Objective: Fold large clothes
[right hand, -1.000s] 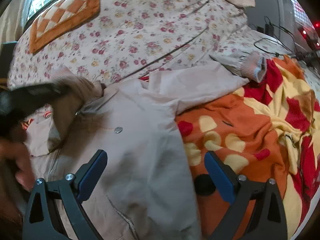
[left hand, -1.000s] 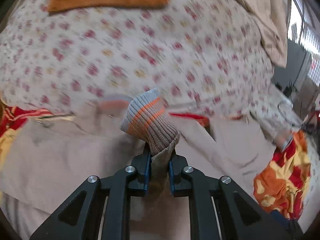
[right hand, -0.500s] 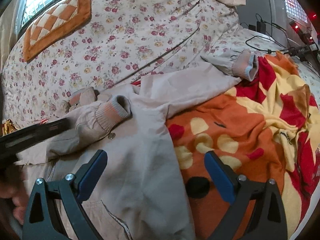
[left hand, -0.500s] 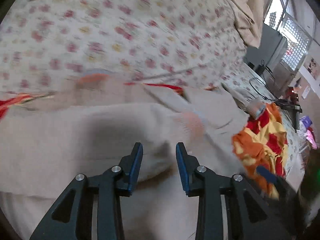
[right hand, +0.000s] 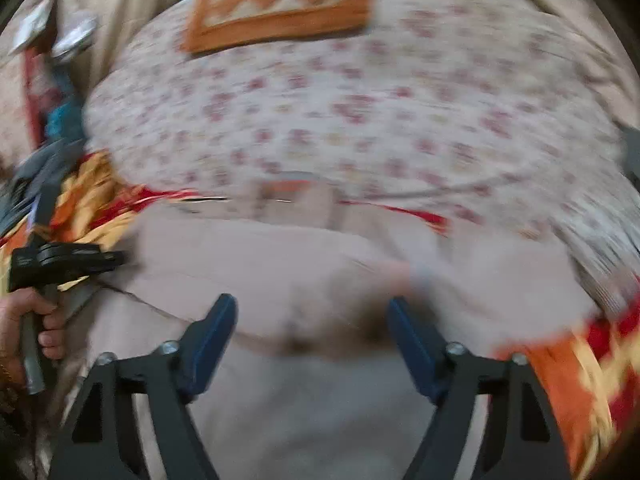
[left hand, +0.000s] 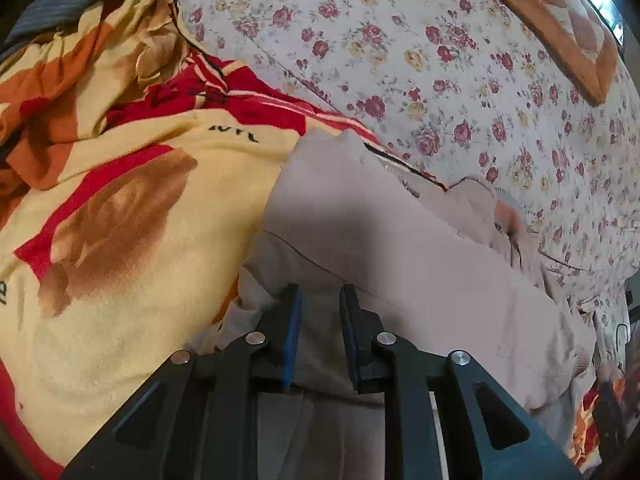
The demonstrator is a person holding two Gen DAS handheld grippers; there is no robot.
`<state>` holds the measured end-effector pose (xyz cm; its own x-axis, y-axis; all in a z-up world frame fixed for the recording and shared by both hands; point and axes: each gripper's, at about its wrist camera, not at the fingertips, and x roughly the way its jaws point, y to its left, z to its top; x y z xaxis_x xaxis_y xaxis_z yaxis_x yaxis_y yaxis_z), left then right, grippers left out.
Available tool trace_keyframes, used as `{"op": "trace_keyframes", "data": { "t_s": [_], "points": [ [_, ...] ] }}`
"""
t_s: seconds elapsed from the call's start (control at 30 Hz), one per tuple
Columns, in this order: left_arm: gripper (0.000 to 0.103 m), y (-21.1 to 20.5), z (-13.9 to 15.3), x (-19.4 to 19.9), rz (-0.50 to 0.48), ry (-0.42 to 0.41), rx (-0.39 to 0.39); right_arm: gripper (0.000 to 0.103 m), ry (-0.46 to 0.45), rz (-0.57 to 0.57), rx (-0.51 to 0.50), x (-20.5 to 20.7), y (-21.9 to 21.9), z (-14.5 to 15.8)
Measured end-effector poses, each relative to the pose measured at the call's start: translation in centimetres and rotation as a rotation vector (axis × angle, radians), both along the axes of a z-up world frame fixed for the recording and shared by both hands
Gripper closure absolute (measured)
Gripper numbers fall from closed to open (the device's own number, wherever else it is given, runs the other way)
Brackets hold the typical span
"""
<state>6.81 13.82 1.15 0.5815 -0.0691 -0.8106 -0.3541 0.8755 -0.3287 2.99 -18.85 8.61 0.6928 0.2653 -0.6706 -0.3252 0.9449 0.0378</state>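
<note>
A beige jacket (left hand: 400, 264) lies spread on the bed, one sleeve folded across its body. My left gripper (left hand: 319, 300) hovers over the jacket's left edge with its jaws a narrow gap apart and nothing between them. My right gripper (right hand: 312, 312) is wide open and empty above the middle of the jacket (right hand: 280, 272). The right wrist view is motion-blurred. The left gripper (right hand: 116, 258) also shows at that view's left edge, held in a hand.
A red, orange and yellow blanket (left hand: 120, 208) lies under and left of the jacket and also at the right (right hand: 592, 368). A rose-patterned sheet (left hand: 440, 60) covers the bed behind, with an orange patterned cushion (right hand: 280, 4) at the back.
My left gripper let go of the sleeve cuff, leaving the sleeve folded across the jacket, and swung left to the jacket's edge. My right gripper stayed open and moved left over the jacket.
</note>
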Motion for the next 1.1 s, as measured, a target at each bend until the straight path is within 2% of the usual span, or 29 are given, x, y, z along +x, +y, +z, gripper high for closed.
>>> {"op": "trace_keyframes", "data": {
  "t_s": [0.07,0.13,0.2,0.23,0.3,0.37,0.43,0.5,0.53,0.57,0.6,0.63,0.73,0.83,0.87,0.9,0.93,0.97,1.03,1.07,1.1],
  "points": [
    [0.089,-0.5,0.0,0.1,-0.003,0.013,0.034,0.033,0.007,0.037,0.015,2.0,0.6,-1.0],
    [0.089,-1.3,0.4,0.1,-0.007,0.015,0.069,0.041,0.053,0.018,0.019,3.9,0.0,-3.0],
    [0.089,-1.1,1.0,-0.3,0.01,-0.03,0.074,0.064,0.158,-0.051,0.027,5.3,-1.8,-6.2],
    [0.089,-0.9,1.8,-0.5,0.028,-0.073,0.092,0.069,0.197,-0.07,0.074,5.6,-2.9,-7.0],
    [0.089,-1.1,3.3,-0.1,0.062,-0.15,0.155,0.073,0.191,-0.092,0.152,5.7,-4.3,-6.3],
    [0.089,-1.9,4.3,1.6,0.04,-0.202,0.19,0.076,0.131,-0.096,0.163,5.2,-4.5,-5.3],
    [0.089,-3.0,4.2,3.6,0.002,-0.205,0.235,0.075,0.013,-0.095,0.136,5.0,-4.0,-3.8],
    [0.089,-3.6,2.7,5.4,-0.027,-0.164,0.249,0.075,-0.048,-0.098,0.052,6.2,-3.1,-3.2],
    [0.089,-3.5,1.9,5.9,-0.032,-0.135,0.235,0.074,-0.017,-0.118,0.001,7.5,-2.9,-3.7],
    [0.089,-3.3,0.4,6.6,-0.035,-0.075,0.201,0.074,0.059,-0.16,-0.044,9.0,-3.0,-5.2],
    [0.089,-3.0,-1.0,7.0,-0.034,-0.017,0.168,0.074,0.134,-0.195,-0.057,10.0,-3.5,-6.4],
    [0.089,-2.5,-2.2,7.1,-0.023,0.006,0.134,0.073,0.193,-0.208,-0.022,10.8,-4.3,-7.3],
    [0.083,-2.6,-2.1,7.1,-0.021,-0.012,0.13,0.072,0.192,-0.206,0.025,11.0,-5.0,-7.0],
    [0.06,-3.1,-2.2,7.4,-0.07,-0.028,0.11,0.064,0.192,-0.186,0.022,11.0,-4.7,-6.9],
    [0.047,-3.3,-2.2,7.5,-0.09,-0.033,0.099,0.054,0.194,-0.168,0.027,11.0,-4.6,-7.0],
    [0.038,-3.5,-2.2,7.8,-0.108,-0.034,0.091,0.038,0.201,-0.131,0.038,10.9,-4.3,-7.0],
    [0.035,-3.7,-2.2,8.0,-0.125,-0.031,0.088,0.033,0.205,-0.097,0.037,10.8,-4.1,-7.1],
    [0.034,-3.9,-2.3,8.0,-0.131,-0.028,0.091,0.031,0.196,-0.085,0.024,10.6,-3.7,-7.1],
    [0.034,-4.1,-2.0,7.9,-0.135,-0.027,0.1,0.041,0.137,-0.107,0.008,9.8,-3.9,-6.6],
    [0.042,-4.1,-1.4,7.5,-0.108,-0.033,0.119,0.045,0.081,-0.12,0.008,9.2,-3.9,-5.6],
    [0.048,-4.2,-0.8,7.4,-0.084,-0.036,0.144,0.045,0.01,-0.138,0.001,8.6,-3.8,-4.2]
  ]
}}
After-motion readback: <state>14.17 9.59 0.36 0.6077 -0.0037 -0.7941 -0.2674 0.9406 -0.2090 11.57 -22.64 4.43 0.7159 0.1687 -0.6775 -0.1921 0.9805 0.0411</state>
